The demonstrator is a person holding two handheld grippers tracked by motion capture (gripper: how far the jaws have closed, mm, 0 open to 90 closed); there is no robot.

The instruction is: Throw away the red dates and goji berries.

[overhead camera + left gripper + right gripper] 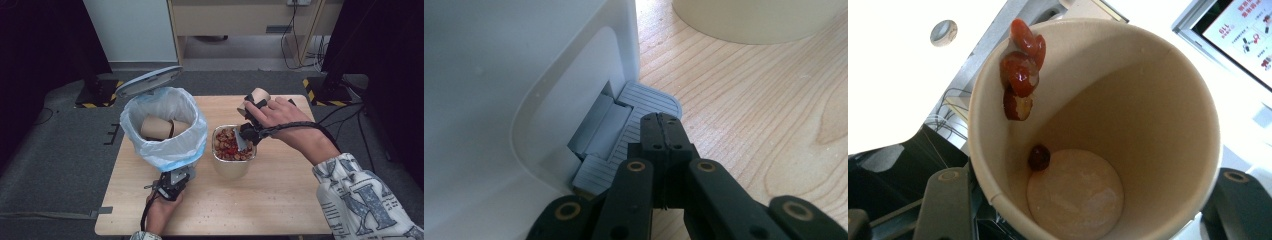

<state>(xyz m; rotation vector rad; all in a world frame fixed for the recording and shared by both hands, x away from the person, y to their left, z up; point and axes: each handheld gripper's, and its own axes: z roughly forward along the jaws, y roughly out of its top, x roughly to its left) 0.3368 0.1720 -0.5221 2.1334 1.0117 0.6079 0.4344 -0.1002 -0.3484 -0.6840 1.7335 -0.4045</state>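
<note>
In the high view, a wooden table [280, 200] is seen with a white bin [165, 131] lined with a pale blue bag standing at its left half, the lid [149, 80] raised behind it and two paper cups lying inside. The left gripper [172, 186] is held at the foot of the bin, at its near side. Just to the right of the bin, a clear container [233, 150] holding brown and red food scraps is noted. The right gripper [252, 116] is held above the far rim of that container, with a paper cup [257, 97] gripped and tipped toward it. In the left gripper view, the jaws are seen pressed together with nothing between them, their tips resting on the ribbed grey pedal [639, 107] at the base of the bin's white wall [524, 75]; the base of the container is glimpsed at the top edge on the wood. In the right gripper view, the paper cup [1128, 115] is seen clamped between the jaws, its mouth turned to the camera. Red scraps [1021, 67] are found stuck to the inner wall near the rim, and one dark piece [1038, 157] lies by the bottom.
</note>
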